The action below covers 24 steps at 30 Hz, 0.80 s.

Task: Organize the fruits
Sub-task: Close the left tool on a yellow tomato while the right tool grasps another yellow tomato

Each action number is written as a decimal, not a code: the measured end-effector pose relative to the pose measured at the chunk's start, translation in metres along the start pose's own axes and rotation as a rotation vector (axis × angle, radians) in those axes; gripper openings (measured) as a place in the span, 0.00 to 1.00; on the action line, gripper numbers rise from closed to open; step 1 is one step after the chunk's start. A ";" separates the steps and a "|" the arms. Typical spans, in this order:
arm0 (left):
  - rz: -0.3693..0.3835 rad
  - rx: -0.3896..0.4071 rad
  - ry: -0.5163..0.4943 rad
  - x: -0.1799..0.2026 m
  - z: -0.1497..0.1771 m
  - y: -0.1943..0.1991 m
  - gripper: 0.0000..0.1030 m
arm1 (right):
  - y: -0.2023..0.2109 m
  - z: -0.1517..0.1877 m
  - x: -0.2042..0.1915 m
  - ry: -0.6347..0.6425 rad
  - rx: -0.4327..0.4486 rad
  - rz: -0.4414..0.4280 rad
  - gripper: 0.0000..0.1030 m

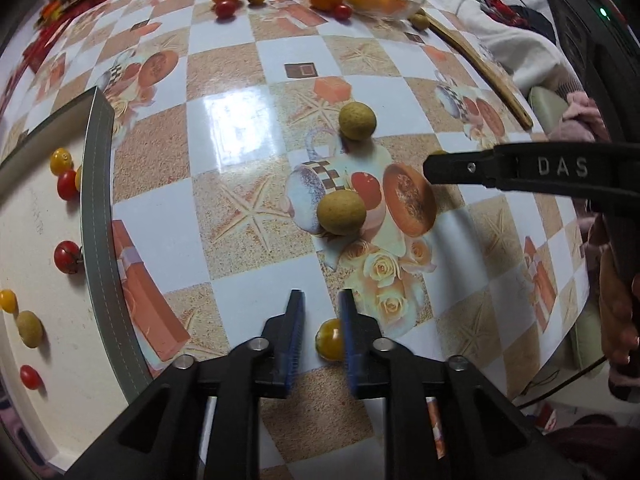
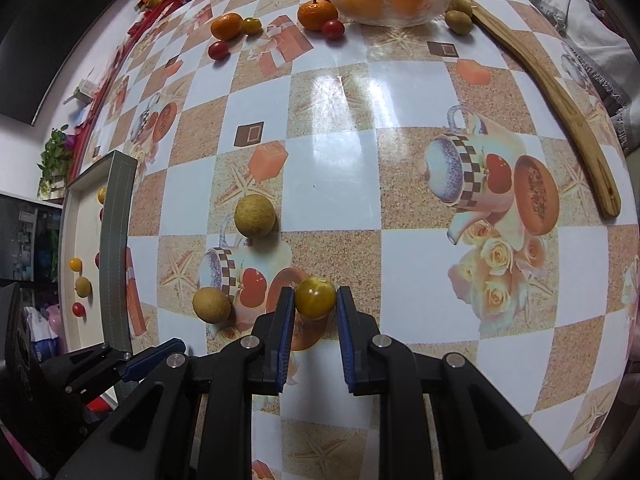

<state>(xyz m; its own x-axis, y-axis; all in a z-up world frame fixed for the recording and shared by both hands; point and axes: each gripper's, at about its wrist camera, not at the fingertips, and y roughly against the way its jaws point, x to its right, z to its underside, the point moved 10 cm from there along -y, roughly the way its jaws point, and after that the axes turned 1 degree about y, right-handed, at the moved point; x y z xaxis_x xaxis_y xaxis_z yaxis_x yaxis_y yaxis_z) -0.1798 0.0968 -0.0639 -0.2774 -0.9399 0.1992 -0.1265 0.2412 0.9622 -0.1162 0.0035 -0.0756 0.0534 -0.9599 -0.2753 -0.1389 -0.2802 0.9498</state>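
Observation:
In the right wrist view my right gripper (image 2: 315, 294) has its jaws around a yellow cherry tomato (image 2: 315, 298) on the table; the pads sit at its sides. In the left wrist view my left gripper (image 1: 322, 300) is open, with another yellow tomato (image 1: 330, 338) on the table between its fingers, nearer the right one. Two tan longans lie ahead (image 1: 357, 121) (image 1: 341, 213); they also show in the right wrist view (image 2: 255, 216) (image 2: 211, 305). A white tray (image 1: 52, 320) at the left holds several small tomatoes and a longan. A glass bowl (image 2: 434, 4) of oranges stands far off.
Loose oranges (image 2: 227, 26) (image 2: 317, 14), red tomatoes (image 2: 218, 50) (image 2: 333, 28) and longans (image 2: 459, 22) lie near the bowl. A wooden spatula (image 2: 560, 104) lies along the right table edge. The right gripper's arm (image 1: 520, 170) reaches in from the right.

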 end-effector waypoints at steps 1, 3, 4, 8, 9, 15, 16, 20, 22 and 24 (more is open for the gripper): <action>-0.012 0.002 -0.002 0.000 0.000 0.000 0.60 | -0.001 0.000 -0.001 -0.001 0.000 -0.001 0.22; -0.031 0.037 -0.004 -0.001 -0.001 0.003 0.67 | 0.000 0.001 -0.001 -0.003 -0.002 -0.001 0.22; -0.028 0.032 -0.010 -0.001 0.000 0.003 0.67 | 0.000 0.002 0.000 -0.004 -0.002 -0.002 0.22; -0.053 0.011 -0.045 0.000 0.006 -0.002 0.67 | -0.001 0.004 0.002 -0.010 -0.008 -0.002 0.22; -0.061 0.010 -0.061 0.002 0.007 -0.002 0.67 | -0.001 0.005 0.002 -0.012 -0.009 -0.001 0.22; -0.073 0.007 -0.096 0.016 0.006 -0.009 0.67 | 0.000 0.009 0.006 -0.021 -0.015 0.007 0.22; -0.082 0.007 -0.101 0.018 0.006 -0.010 0.66 | 0.000 0.011 0.007 -0.023 -0.015 0.008 0.22; -0.103 -0.008 -0.142 0.030 0.010 -0.016 0.39 | 0.003 0.013 0.008 -0.028 -0.015 0.012 0.22; -0.127 0.005 -0.173 0.036 0.009 -0.018 0.28 | 0.004 0.014 0.008 -0.031 -0.016 0.016 0.22; -0.112 0.006 -0.171 0.040 0.008 -0.018 0.23 | 0.007 0.016 0.010 -0.035 -0.017 0.020 0.22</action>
<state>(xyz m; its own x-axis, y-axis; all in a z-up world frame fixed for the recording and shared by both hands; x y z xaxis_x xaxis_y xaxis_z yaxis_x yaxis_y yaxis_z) -0.1958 0.0566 -0.0747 -0.4193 -0.9061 0.0562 -0.1707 0.1396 0.9754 -0.1328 -0.0083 -0.0743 0.0163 -0.9652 -0.2609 -0.1225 -0.2609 0.9576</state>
